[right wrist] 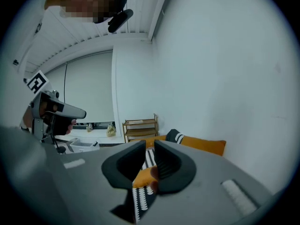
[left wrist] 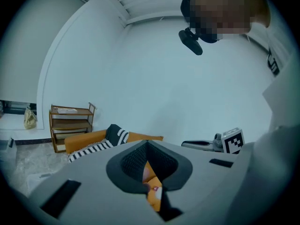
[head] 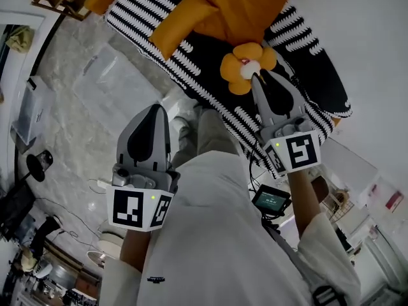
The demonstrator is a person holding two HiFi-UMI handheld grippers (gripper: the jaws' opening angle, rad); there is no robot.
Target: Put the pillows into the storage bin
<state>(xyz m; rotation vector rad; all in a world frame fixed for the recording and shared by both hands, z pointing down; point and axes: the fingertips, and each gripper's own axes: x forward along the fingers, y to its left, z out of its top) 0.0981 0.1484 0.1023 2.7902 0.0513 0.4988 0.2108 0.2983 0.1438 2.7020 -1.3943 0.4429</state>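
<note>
the flower-shaped orange pillow (head: 245, 65) lies on the black-and-white striped blanket (head: 143, 11), right at the tips of the right gripper (head: 258, 76); whether they touch cannot be told. two plain orange pillows (head: 185, 24) lie on the same blanket, further ahead of that gripper. the right gripper's jaws stand a narrow slit apart with nothing between the pads; striped blanket and orange cloth show through the gap. the left gripper (head: 155, 108) hangs beside it, well apart, over the person's leg, its jaws closed tip to tip and empty. the clear storage bin (head: 111, 85) sits on the grey stone floor (head: 64, 132), ahead of the left gripper and off to its left. a wooden shelf (left wrist: 70, 125) stands against the wall, far ahead of the left gripper.
</note>
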